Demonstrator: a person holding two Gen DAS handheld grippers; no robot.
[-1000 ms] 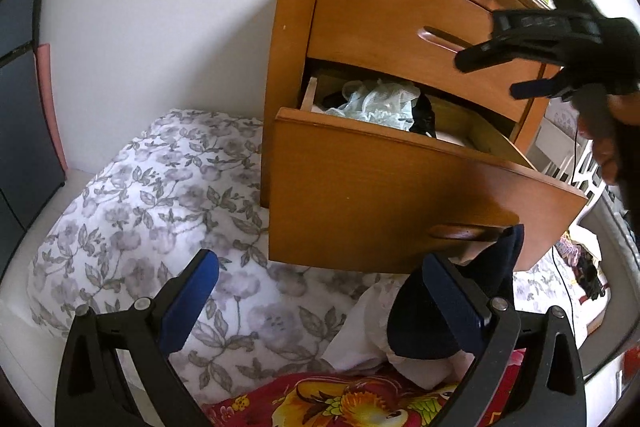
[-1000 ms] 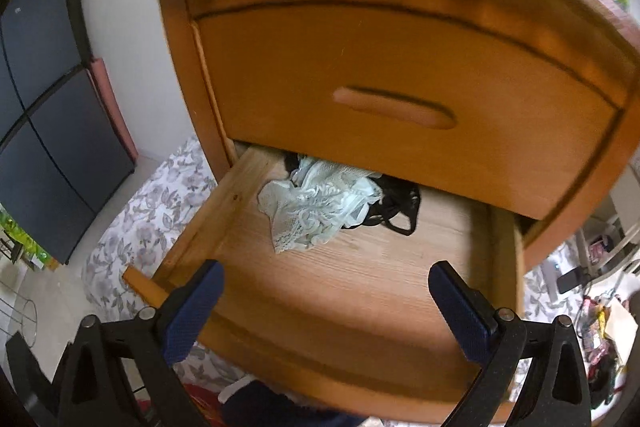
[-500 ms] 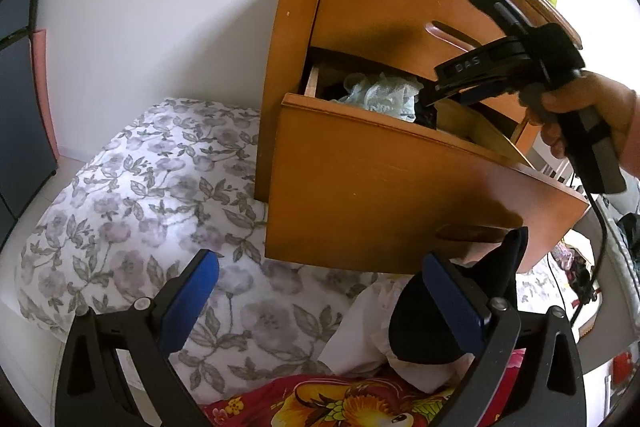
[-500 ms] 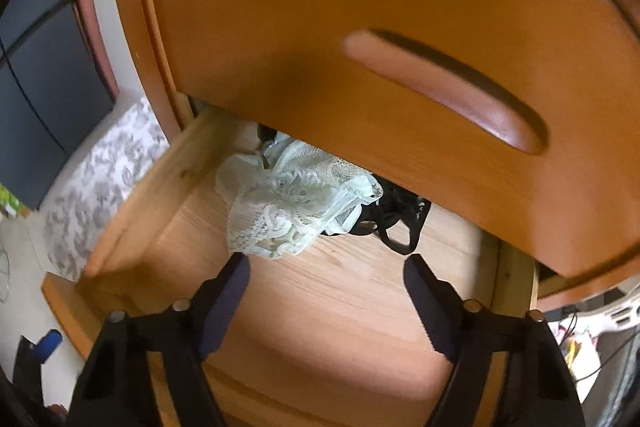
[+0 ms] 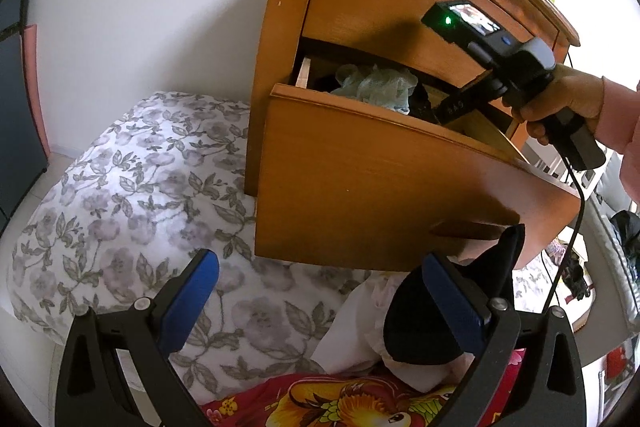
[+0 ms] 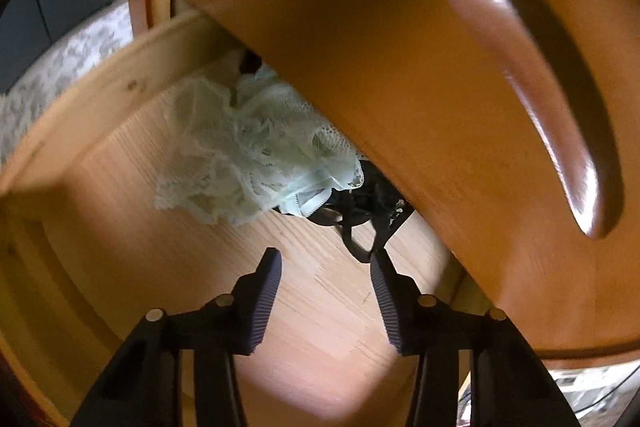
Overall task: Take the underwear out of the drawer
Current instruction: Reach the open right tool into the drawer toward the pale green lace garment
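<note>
Reaching: right gripper (image 6: 325, 269) has been lowered into the open drawer (image 5: 380, 187) since a second ago, so the pick is judged close
Jaws: just been closing to about half width, nothing between them, nothing clasped
Contact: right fingertip (image 6: 378, 261) is seen at a black garment (image 6: 366, 215); touch cannot be told
Underwear: pale green lace underwear (image 6: 248, 155) lies bunched at the drawer's back, just ahead
Left gripper (image 5: 320, 295): spread wide, empty, held outside below the drawer front
</note>
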